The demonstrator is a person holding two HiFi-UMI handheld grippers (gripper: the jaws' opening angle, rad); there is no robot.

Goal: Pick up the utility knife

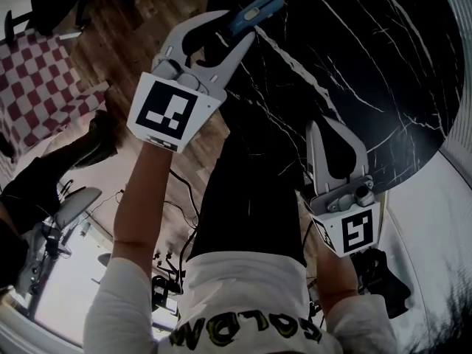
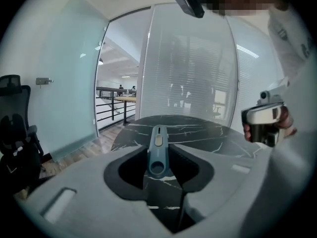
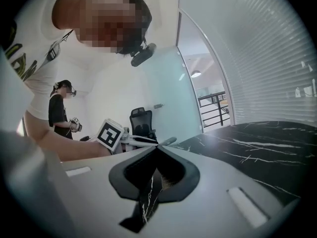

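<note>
— How would that utility knife [image 2: 158,150] handle?

— Light and stiff, I'd judge; a slim hard-plastic body, smooth enough to swivel if it is pinched by one end; best taken across its flat sides at mid-body, clear of the blade end.

— And its look?

— Slate blue; a pale slider [image 2: 158,140] on top and a round hole at the end nearest the camera in the left gripper view; whether a blade is out I cannot tell.

— Where is it?

— Top centre of the head view, between the jaws of the left tool [image 1: 237,28]; the pads press its sides just ahead of the hole, so the jaws stand narrow, clamped on it; it seems to hang clear of the desk [image 1: 369,65], a black top with white veins.

— The other one?

— The right tool [image 1: 323,127] sits lower right of centre in the head view, tips over the desk's near edge; they meet, with nothing between them.

— Beyond that?

— Wooden floor [image 1: 125,43] at the upper left of the head view; an office chair [image 2: 15,128] at the left edge of the left gripper view.
</note>
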